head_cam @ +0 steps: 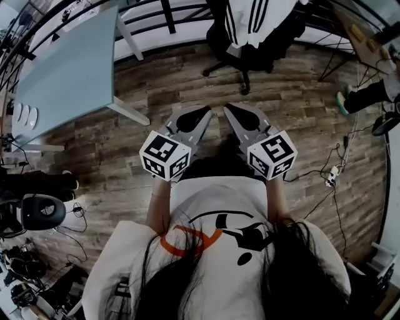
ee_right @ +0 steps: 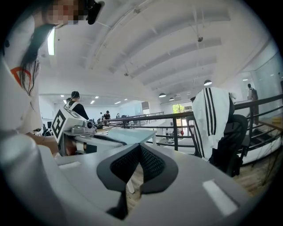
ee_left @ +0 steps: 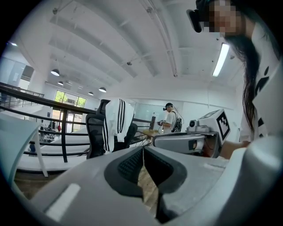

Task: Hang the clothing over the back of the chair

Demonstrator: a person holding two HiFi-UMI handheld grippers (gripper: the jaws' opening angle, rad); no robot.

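White, black-striped clothing hangs over the back of the black chair. Left gripper and right gripper are both closed on nothing, well apart from the chair. Hanging looks done. Next move, likely none but a check that the drape sits securely.

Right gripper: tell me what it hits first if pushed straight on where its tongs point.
Likely the pale table, though depth is unclear. The right gripper, tongs shut and empty, has only bare floor close ahead. The chair with the striped clothing stands off to its right.
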